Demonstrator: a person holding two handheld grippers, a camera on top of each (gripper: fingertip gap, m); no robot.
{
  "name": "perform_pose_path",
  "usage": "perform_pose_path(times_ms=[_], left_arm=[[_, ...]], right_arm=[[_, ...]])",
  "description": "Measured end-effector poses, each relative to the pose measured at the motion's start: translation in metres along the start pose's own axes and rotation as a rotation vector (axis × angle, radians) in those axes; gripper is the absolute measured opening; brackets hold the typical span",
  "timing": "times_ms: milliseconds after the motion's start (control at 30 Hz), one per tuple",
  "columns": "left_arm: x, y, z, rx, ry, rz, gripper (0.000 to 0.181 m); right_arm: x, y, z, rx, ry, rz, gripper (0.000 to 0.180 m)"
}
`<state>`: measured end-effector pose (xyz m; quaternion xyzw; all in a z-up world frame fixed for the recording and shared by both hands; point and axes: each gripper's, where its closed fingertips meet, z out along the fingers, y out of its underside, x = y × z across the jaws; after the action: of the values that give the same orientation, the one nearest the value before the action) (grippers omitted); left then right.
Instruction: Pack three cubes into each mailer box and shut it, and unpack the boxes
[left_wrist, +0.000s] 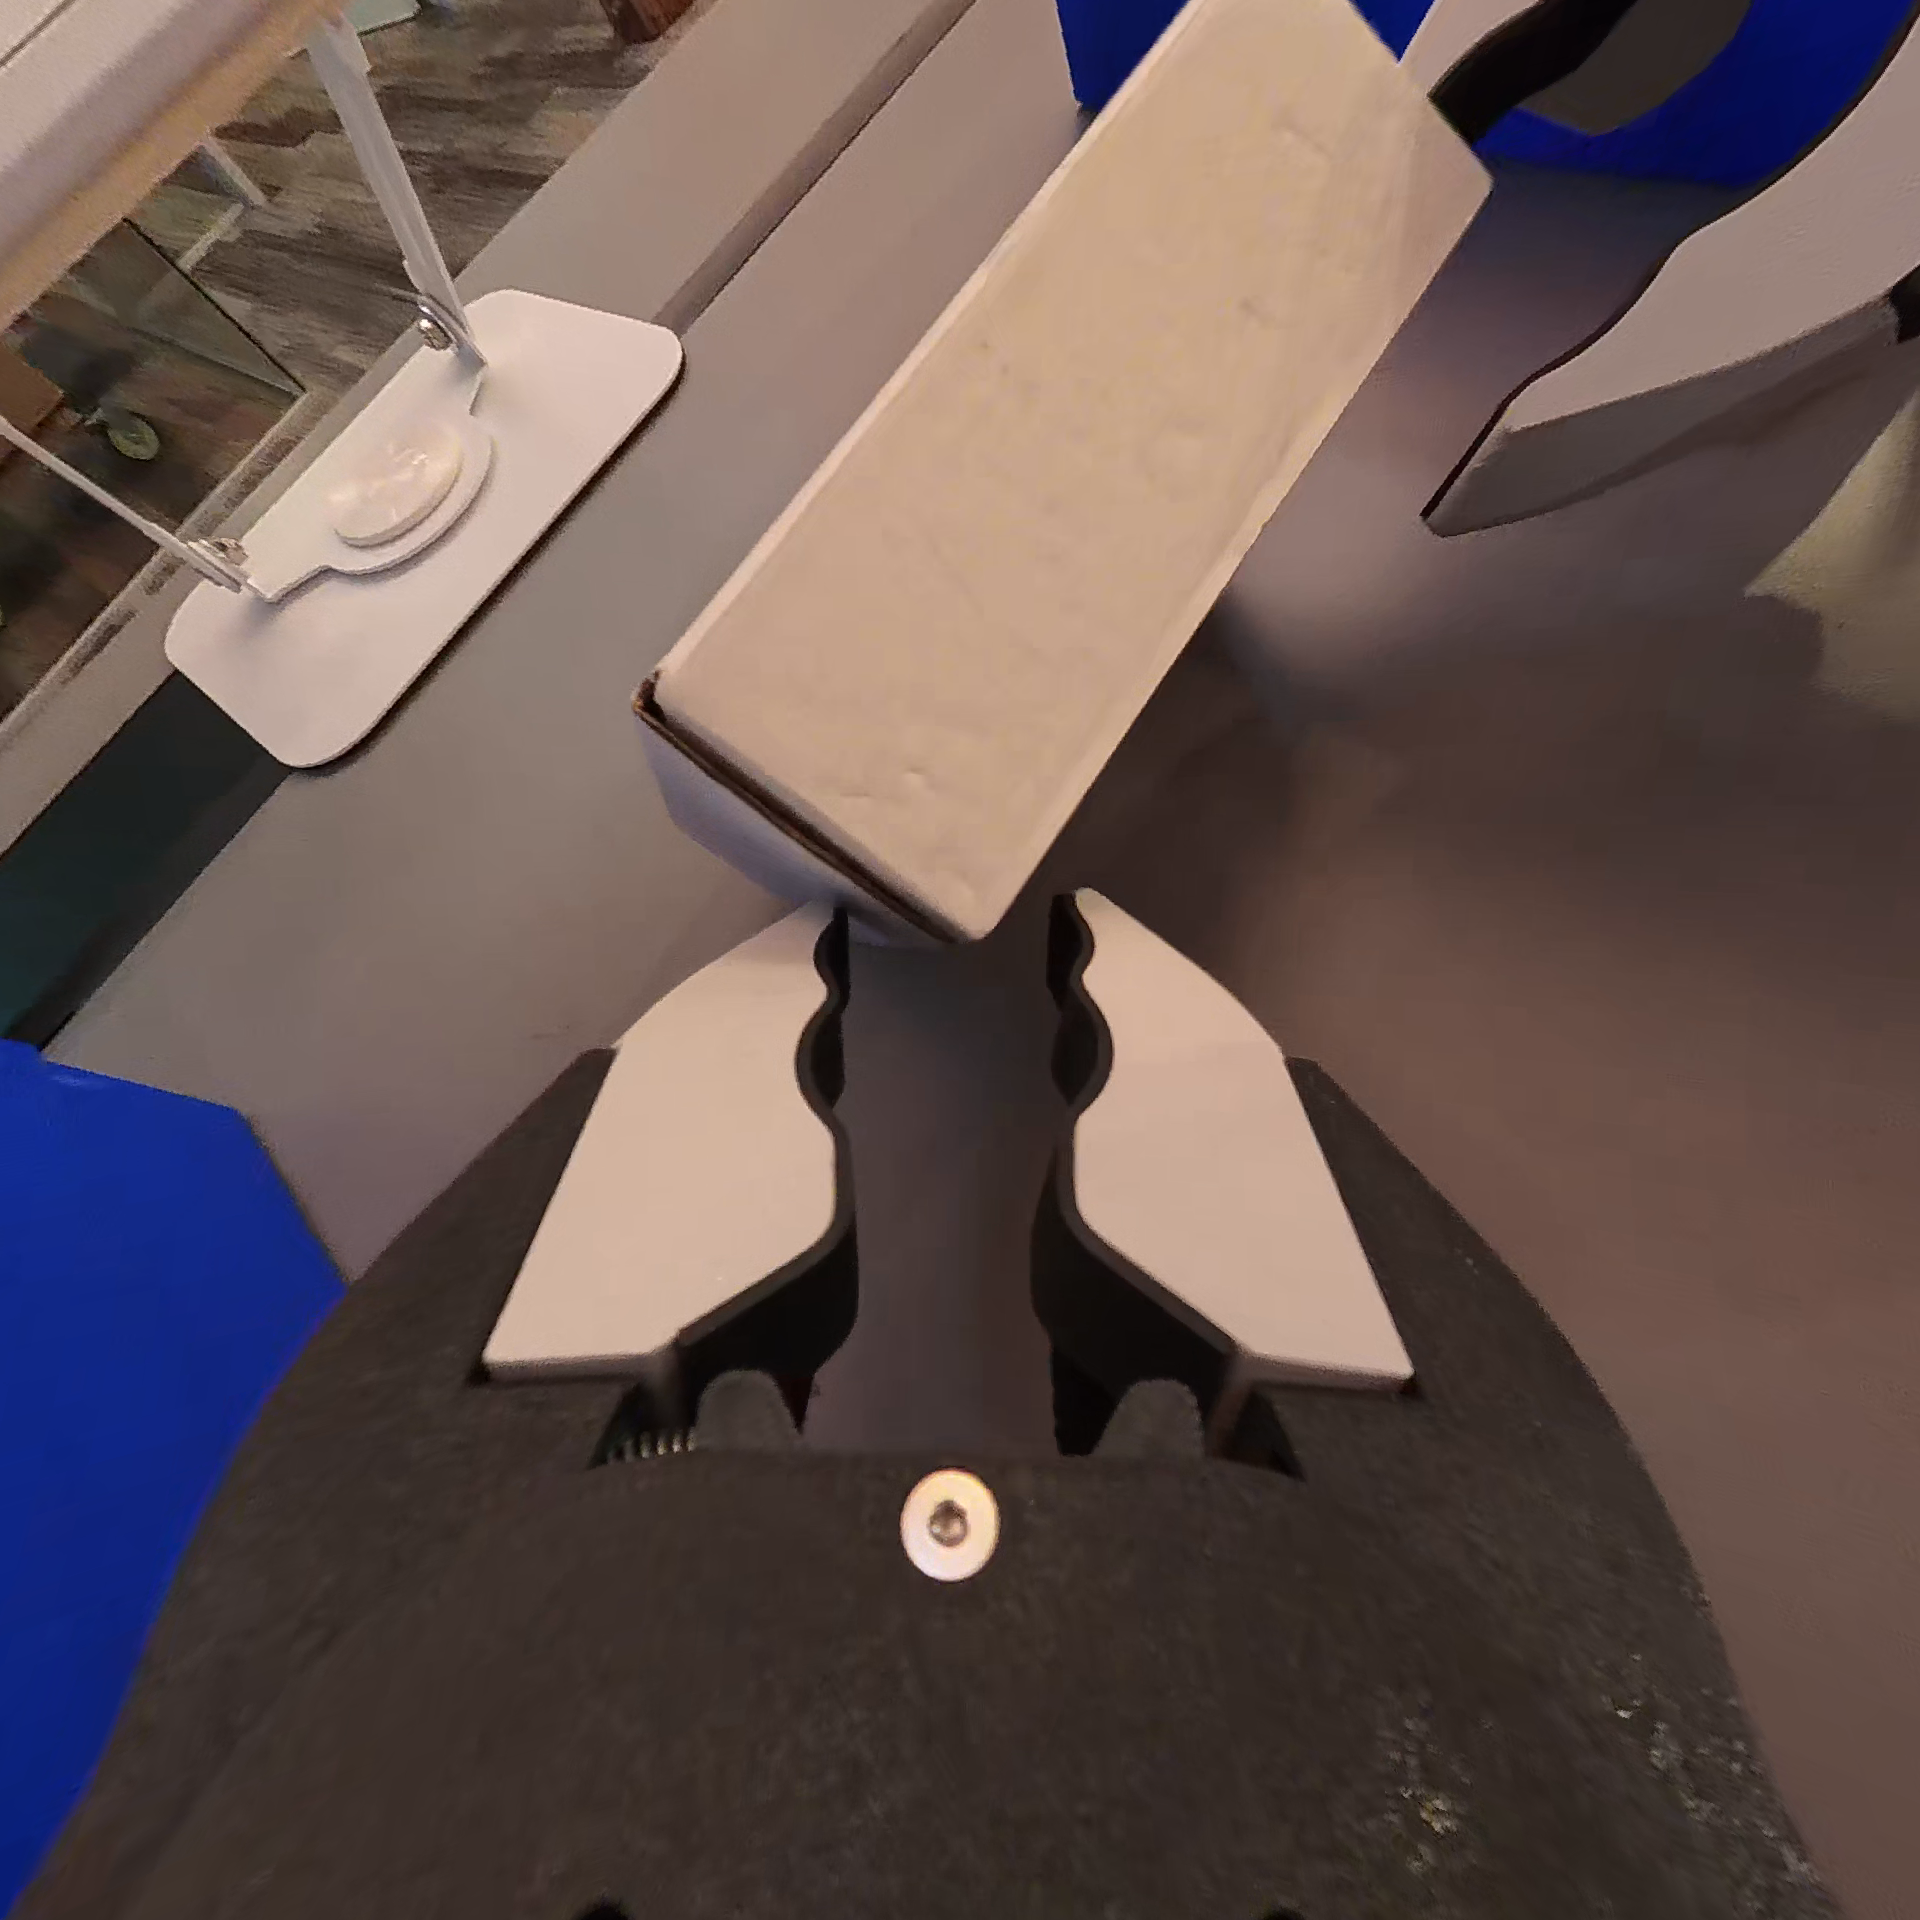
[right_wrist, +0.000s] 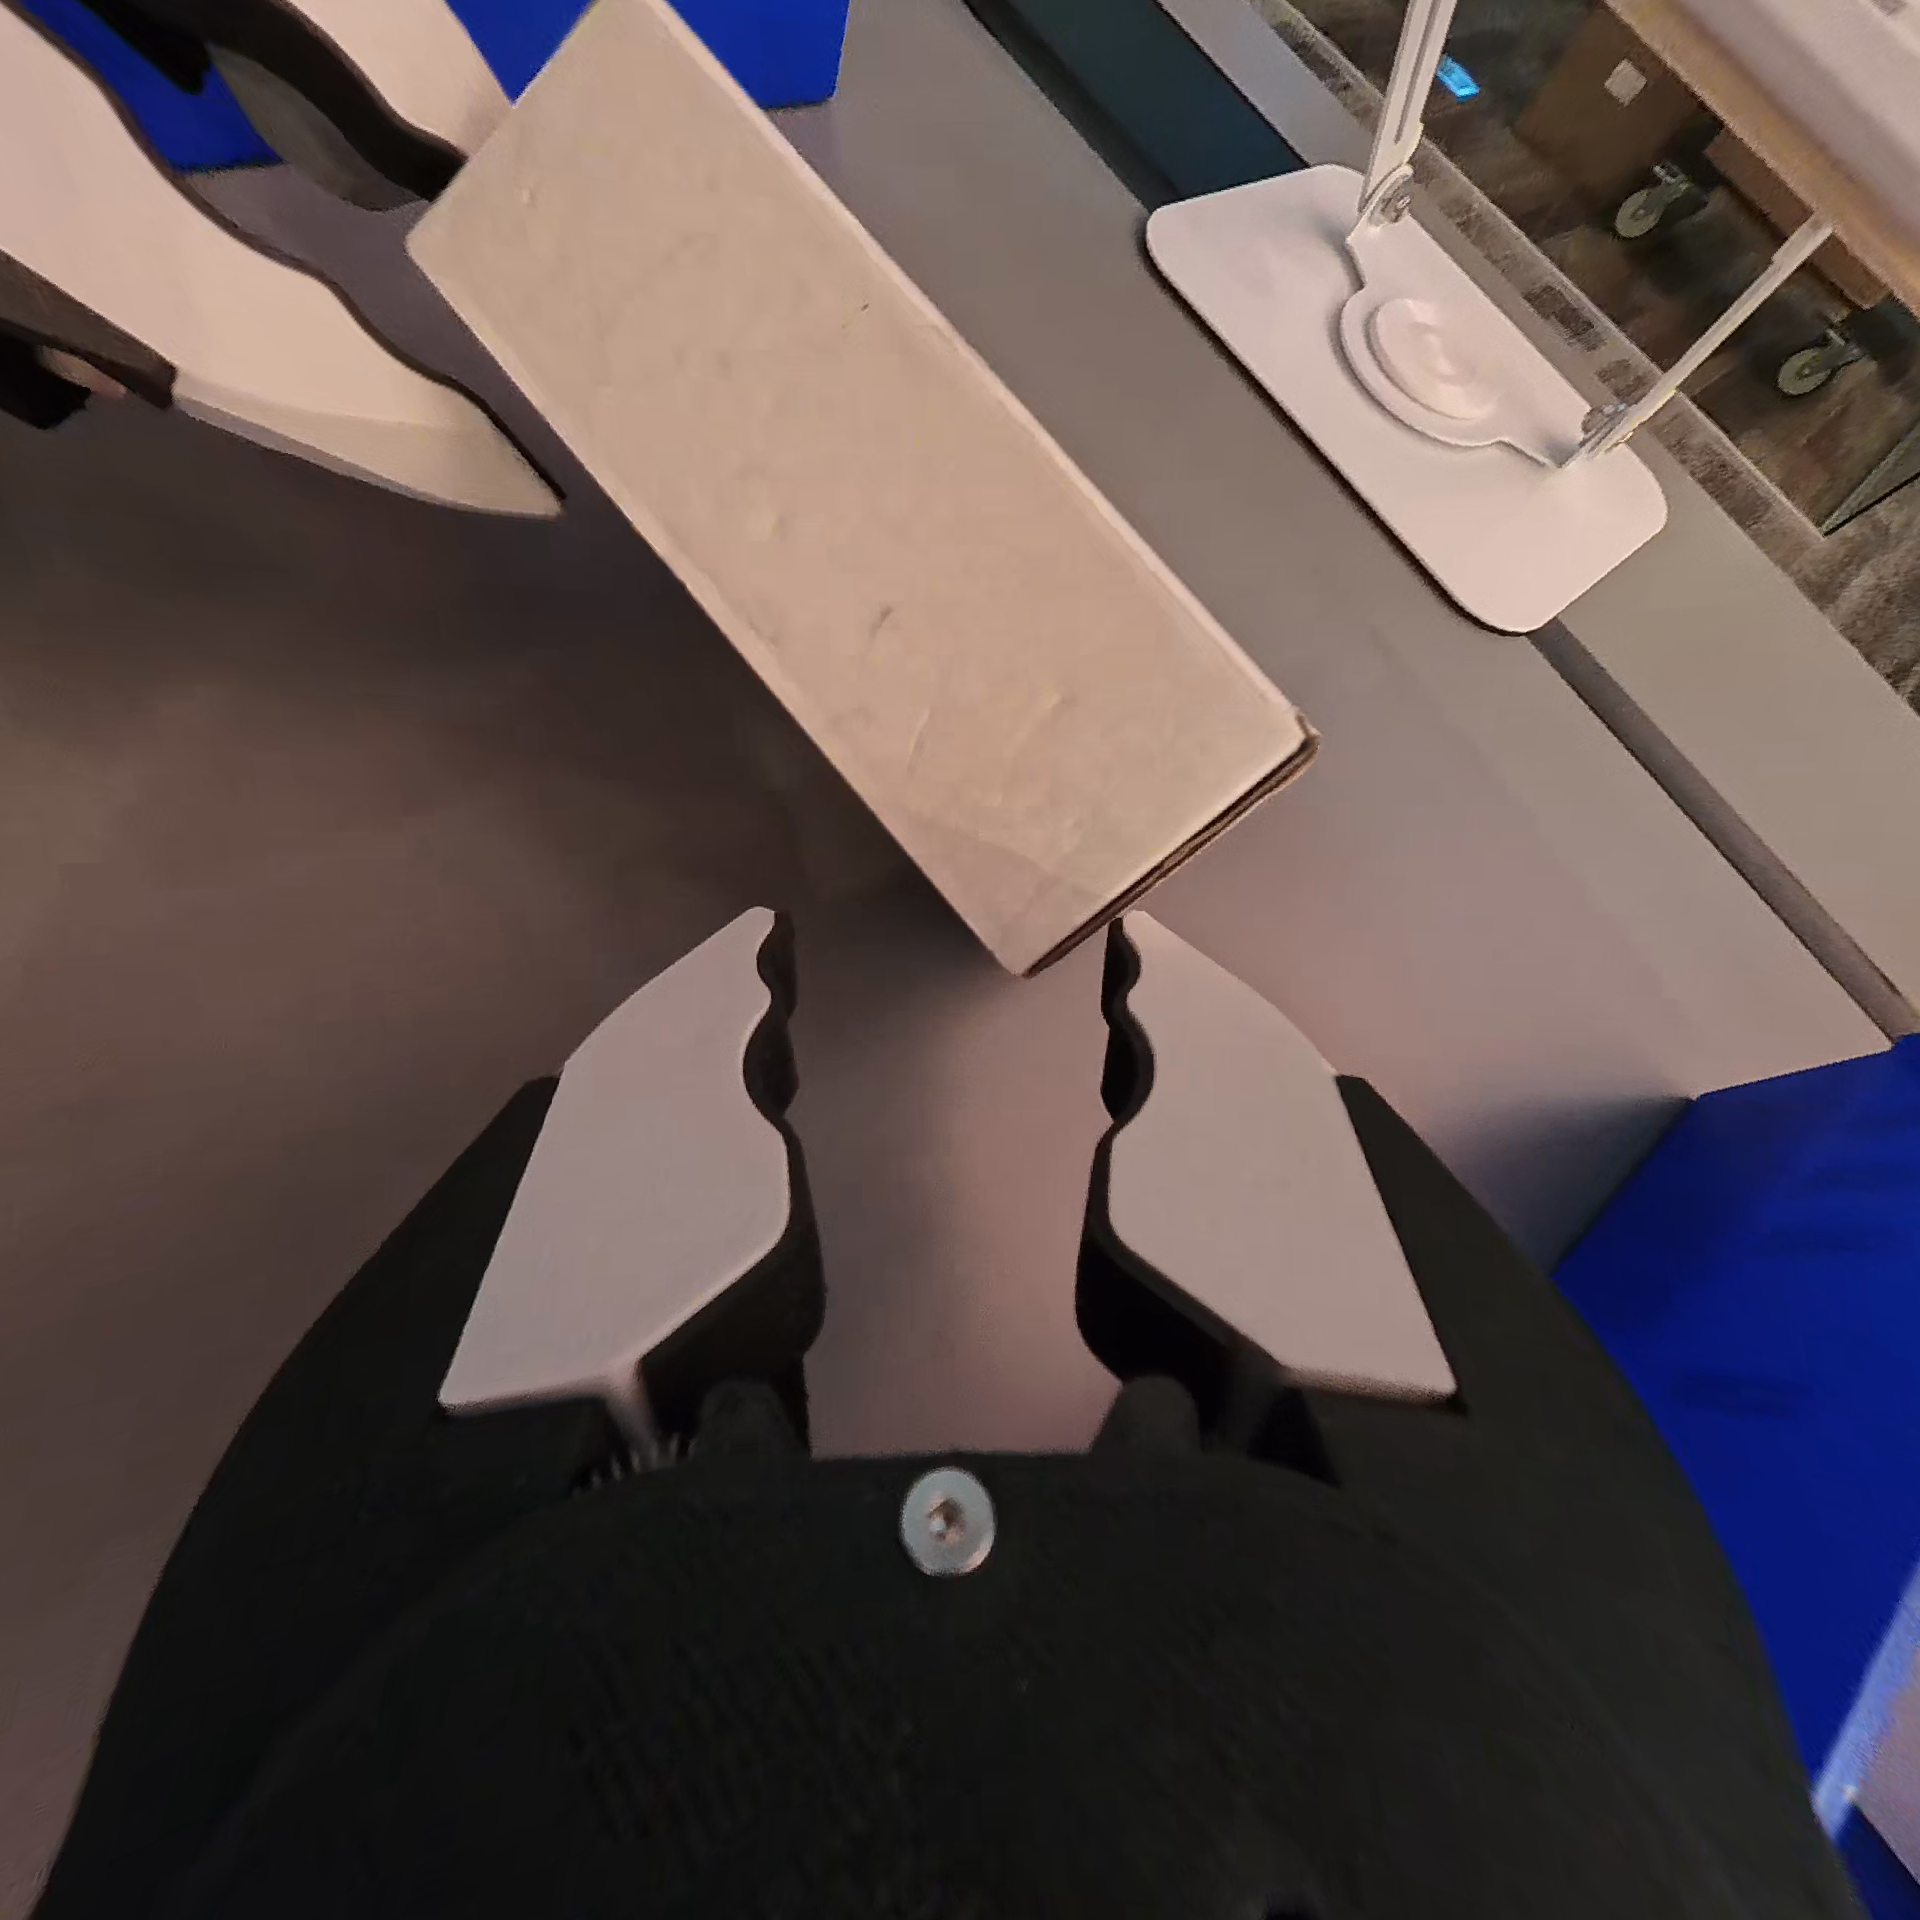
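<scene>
A long white mailer box (left_wrist: 1060, 520) lies shut on the grey table (left_wrist: 1507, 987), set at a slant. My left gripper (left_wrist: 948, 914) is open and empty, its fingertips right at the box's near corner. My right gripper (right_wrist: 948, 920) is open and empty at the opposite end of the box (right_wrist: 852, 561), its right fingertip beside that corner. Each gripper's fingers also show at the far end of the box in the other view: the right one's fingers (left_wrist: 1714, 312) and the left one's fingers (right_wrist: 260, 312). No cubes are in view.
A white stand base (left_wrist: 416, 520) with thin metal arms sits near the table's edge and also shows in the right wrist view (right_wrist: 1434, 395). Blue objects lie close to the grippers (left_wrist: 135, 1351) (right_wrist: 1766, 1351). Beyond the table edge is patterned floor.
</scene>
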<state>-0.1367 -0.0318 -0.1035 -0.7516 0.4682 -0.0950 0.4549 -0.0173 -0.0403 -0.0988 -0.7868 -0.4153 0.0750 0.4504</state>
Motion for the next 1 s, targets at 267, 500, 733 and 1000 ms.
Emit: perform_pose_path(times_ms=[267,500,733,1000], left_arm=[[0.001,-0.013,-0.012,0.089,0.055,-0.058,0.014],[0.004,-0.01,-0.008,0.101,0.105,-0.108,0.016],[0.005,-0.019,-0.004,0.187,0.2,-0.3,0.075],[0.003,-0.024,0.002,0.264,0.133,-0.198,0.094]], right_arm=[[0.004,-0.003,-0.012,0.006,0.01,0.025,0.057],[0.005,-0.002,-0.013,0.012,0.01,0.026,0.056],[0.016,-0.025,-0.026,0.105,0.117,-0.163,0.078],[-0.007,-0.063,0.009,-0.035,-0.215,-0.527,0.083]])
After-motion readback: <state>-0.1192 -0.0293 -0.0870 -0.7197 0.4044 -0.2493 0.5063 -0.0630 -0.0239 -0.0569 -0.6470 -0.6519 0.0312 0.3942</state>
